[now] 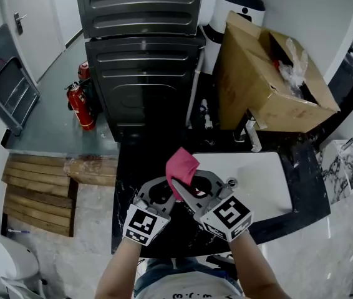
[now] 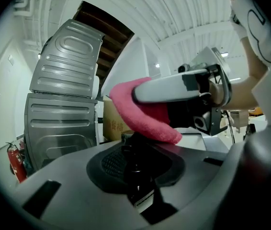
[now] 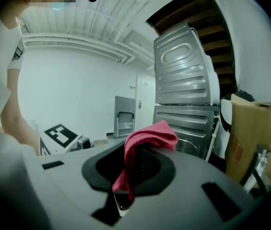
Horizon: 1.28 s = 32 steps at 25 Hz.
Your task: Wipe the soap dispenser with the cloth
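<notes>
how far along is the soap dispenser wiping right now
Done: the right tongs grip the pink cloth, and the left tongs hold a dark object, apparently the soap dispenser. In hand: the cloth rests against its top. Left: the wiping strokes themselves; how much is already wiped cannot be told.

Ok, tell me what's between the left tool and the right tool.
The pink cloth: pinched in the right tool, it rests over the dark soap dispenser gripped by the left tool. The left gripper view shows it best.
</notes>
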Available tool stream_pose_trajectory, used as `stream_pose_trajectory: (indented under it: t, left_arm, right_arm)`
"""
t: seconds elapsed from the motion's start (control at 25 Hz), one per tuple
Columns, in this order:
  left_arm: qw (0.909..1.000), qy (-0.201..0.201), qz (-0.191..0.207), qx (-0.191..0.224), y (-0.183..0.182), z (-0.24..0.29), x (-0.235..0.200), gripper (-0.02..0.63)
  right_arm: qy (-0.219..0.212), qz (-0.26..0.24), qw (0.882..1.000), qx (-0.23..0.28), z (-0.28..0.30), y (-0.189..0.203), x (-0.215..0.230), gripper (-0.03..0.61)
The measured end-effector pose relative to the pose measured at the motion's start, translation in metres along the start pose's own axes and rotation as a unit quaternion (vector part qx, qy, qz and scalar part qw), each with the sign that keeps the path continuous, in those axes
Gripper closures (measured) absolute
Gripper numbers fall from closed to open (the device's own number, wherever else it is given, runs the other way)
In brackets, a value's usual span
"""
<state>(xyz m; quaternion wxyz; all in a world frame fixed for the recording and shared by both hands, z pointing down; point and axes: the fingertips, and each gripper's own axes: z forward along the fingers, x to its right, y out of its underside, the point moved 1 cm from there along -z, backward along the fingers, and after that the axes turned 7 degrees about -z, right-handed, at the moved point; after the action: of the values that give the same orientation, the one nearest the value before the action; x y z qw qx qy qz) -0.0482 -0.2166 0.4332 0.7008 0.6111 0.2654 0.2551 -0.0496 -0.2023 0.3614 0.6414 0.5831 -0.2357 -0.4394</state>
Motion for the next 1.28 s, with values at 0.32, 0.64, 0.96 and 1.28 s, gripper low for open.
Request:
stream_pose_trajectory:
  t: [0.32, 0.64, 0.96, 1.28]
  left_arm:
    - [0.9999, -0.003, -0.001, -0.015, 0.001, 0.001, 0.0, 0.52]
    - [0.9998, 0.007, -0.005, -0.019, 0.004, 0.003, -0.004, 0.52]
    - [0.9974, 0.016, -0.07, -0.001, 0.003, -0.001, -0.007, 0.521]
    - [0.9661, -0.053, -0.235, 0.093, 0.007, -0.047, -0.057, 0.522]
  right_arm:
    - [-0.062, -0.095, 0.987, -0.113, 0.025, 0.013, -0.022, 0.529]
    - [-0.022, -0.098, 0.982, -0.161, 0.022, 0.026, 0.01, 0.529]
    - [0.068, 0.093, 0.99, -0.084, -0.017, 0.046, 0.056, 0.529]
    - [0.085, 0.163, 0.982, -0.049, -0.04, 0.063, 0.037, 0.529]
